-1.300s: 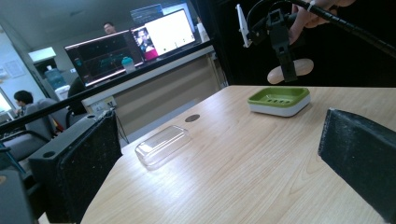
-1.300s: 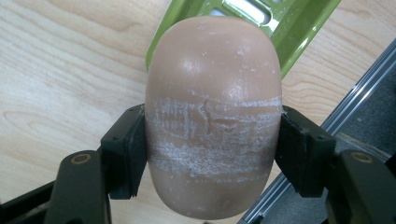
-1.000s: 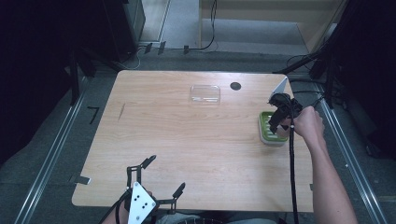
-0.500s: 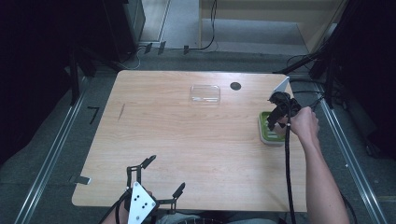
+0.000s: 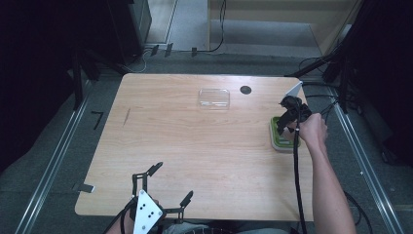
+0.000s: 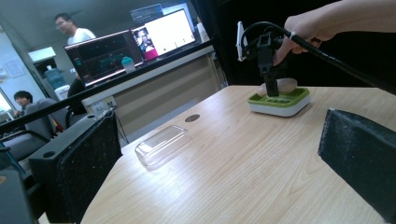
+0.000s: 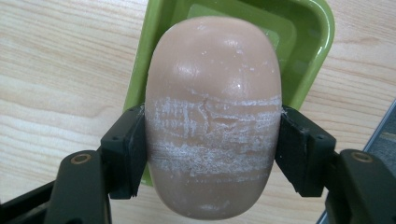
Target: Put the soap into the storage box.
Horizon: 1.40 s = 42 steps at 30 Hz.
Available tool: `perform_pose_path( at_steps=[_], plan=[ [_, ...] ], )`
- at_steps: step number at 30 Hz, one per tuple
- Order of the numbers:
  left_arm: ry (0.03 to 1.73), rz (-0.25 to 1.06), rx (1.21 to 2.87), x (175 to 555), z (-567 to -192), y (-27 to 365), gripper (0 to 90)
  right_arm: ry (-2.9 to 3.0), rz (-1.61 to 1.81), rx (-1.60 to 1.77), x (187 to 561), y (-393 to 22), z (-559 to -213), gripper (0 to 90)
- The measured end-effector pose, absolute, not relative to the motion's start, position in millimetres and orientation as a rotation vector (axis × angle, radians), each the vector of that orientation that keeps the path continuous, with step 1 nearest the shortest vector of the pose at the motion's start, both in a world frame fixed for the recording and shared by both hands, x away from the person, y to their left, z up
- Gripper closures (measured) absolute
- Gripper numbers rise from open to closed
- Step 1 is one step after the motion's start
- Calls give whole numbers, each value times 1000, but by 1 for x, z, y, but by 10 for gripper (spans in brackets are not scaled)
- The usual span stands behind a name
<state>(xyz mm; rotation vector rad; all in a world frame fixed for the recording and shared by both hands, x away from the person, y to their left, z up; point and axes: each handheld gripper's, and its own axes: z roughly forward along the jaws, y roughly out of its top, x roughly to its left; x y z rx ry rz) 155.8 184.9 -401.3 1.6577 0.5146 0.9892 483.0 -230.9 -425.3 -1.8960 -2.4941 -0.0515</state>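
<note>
Right gripper (image 7: 212, 156) clamps the soap bar (image 7: 212, 116) over the green dish (image 7: 308, 56) (left gripper (image 5: 158, 187) idle, jaws wide, empty); keep grip square and level.

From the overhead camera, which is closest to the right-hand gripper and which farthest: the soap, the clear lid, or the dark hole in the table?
1. Soap: pinched between the right gripper's jaws, over the green dish.
2. Hole: up the table, toward its far edge.
3. Clear lid: farther left, near the far edge.
</note>
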Motion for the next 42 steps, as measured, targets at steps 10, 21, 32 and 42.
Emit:
perform_pose_path(
  at_steps=[10, 21, 32, 42],
  plan=[
    [514, 989, 1658, 156, -401, 185, 0, -2452, -60, -1946, 487, -230, -433, 337],
    [514, 989, 1658, 156, -401, 185, 0, -2414, -59, -1998, 490, -230, -441, 337],
    [510, 987, 1659, 157, -402, 185, 0, -2393, -37, -2038, 491, -227, -446, 335],
    [512, 987, 1659, 156, -402, 185, 0, -2401, -21, -2040, 489, -225, -447, 329]
  ],
)
